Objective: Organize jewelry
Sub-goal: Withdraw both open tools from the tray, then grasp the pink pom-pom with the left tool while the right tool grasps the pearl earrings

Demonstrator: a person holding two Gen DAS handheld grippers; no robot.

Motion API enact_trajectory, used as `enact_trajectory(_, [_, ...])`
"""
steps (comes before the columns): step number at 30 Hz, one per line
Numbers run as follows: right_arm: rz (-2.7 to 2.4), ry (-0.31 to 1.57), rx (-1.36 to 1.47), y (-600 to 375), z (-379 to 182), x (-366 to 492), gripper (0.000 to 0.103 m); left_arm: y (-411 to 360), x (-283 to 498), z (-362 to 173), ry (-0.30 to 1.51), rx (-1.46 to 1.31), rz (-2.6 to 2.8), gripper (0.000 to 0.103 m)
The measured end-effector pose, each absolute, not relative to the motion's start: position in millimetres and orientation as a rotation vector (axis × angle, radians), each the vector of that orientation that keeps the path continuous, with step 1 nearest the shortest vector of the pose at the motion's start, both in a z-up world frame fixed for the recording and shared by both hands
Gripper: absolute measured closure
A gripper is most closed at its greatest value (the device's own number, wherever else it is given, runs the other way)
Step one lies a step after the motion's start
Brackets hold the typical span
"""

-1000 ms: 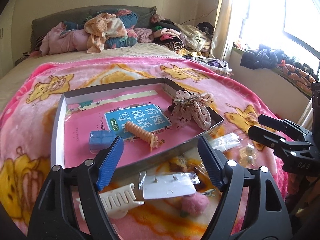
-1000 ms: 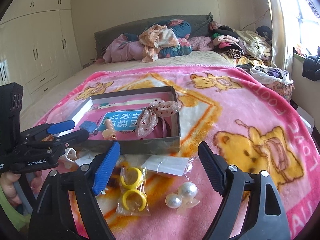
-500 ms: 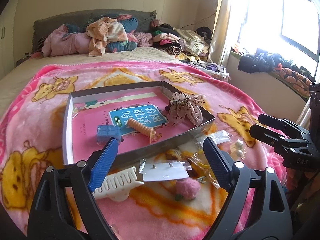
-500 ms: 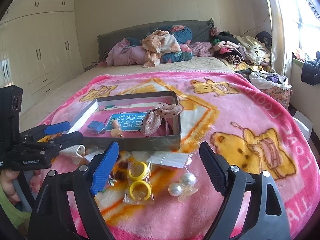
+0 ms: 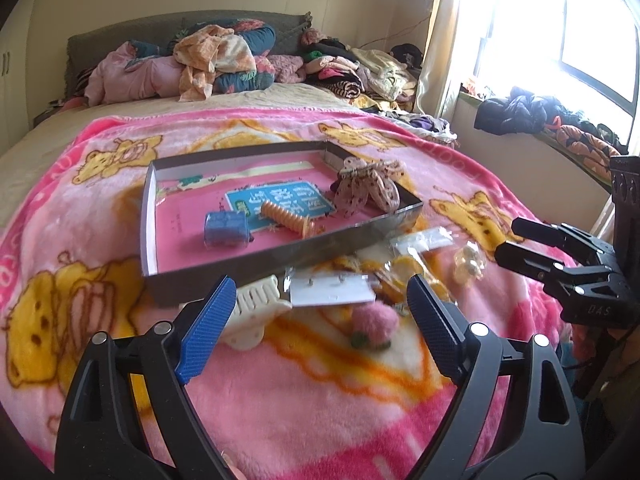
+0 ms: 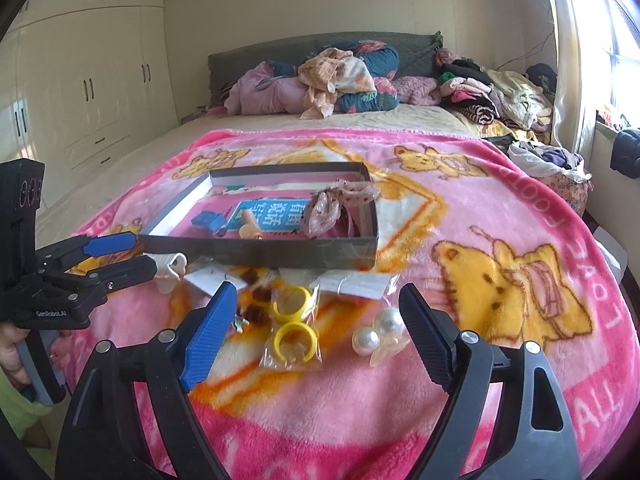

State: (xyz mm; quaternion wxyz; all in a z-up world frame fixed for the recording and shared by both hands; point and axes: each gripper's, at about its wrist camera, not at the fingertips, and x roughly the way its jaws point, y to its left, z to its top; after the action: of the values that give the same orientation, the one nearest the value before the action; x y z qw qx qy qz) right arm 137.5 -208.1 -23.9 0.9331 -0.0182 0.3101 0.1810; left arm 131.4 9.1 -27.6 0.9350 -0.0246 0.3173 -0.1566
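A shallow grey box (image 5: 280,258) (image 6: 256,254) sits on the pink blanket. It holds a blue clip (image 5: 225,228), an orange spiral hair tie (image 5: 286,219) and a dotted bow (image 5: 366,188) (image 6: 340,202). In front of it lie a white comb clip (image 5: 256,312), an earring card (image 5: 332,290), a pink pompom (image 5: 374,322), bagged yellow rings (image 6: 292,324) and pearl earrings (image 6: 378,332). My left gripper (image 5: 320,320) (image 6: 134,254) is open and empty above the comb and card. My right gripper (image 6: 316,328) (image 5: 506,240) is open and empty above the rings and pearls.
The pink bear-print blanket (image 6: 500,240) covers the bed. Piled clothes (image 5: 208,60) lie at the headboard and along the window side (image 5: 540,114). White wardrobes (image 6: 100,80) stand at the left. A hand (image 6: 12,356) holds the left gripper's handle.
Both grippers have drawn back from the box and the loose items, which now look smaller and farther. Both stay open and empty. The items have not moved.
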Motion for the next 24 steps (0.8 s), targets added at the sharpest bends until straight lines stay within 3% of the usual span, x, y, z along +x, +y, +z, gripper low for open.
enact_trajectory(24, [0.273, 0.75, -0.075, -233.4, -62.6, 155.1, 0.023, -23.2, 134.4, -59.9, 0.739, -0.004, -0.382, 0.025])
